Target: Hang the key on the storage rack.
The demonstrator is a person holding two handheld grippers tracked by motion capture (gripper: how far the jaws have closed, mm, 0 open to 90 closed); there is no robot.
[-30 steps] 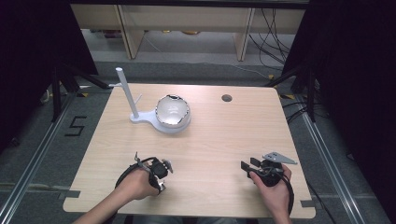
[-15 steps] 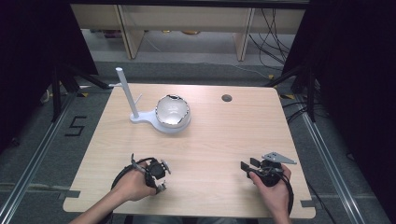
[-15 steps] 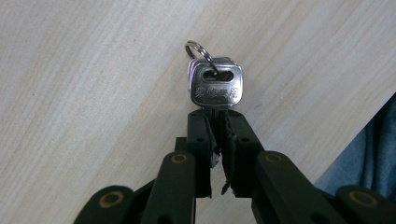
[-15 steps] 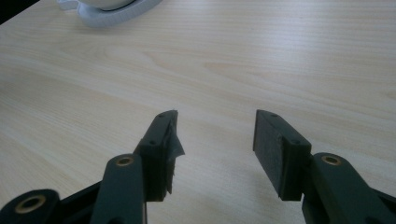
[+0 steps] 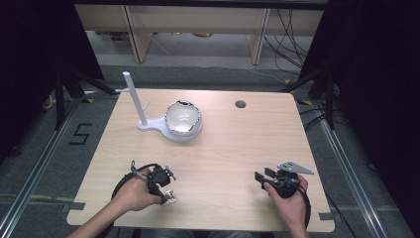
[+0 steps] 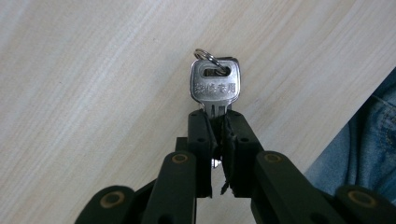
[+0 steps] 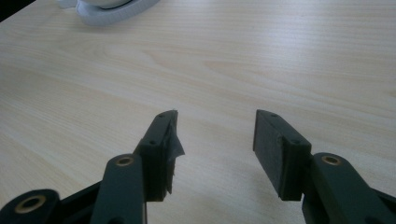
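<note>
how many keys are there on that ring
1 key shows, clamped by its blade in the left gripper, head and ring sticking out. A second may hide behind it.

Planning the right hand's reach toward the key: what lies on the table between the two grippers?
Nothing: in the high view bare table separates the right hand-held gripper from the left hand-held gripper clamping the key.
</note>
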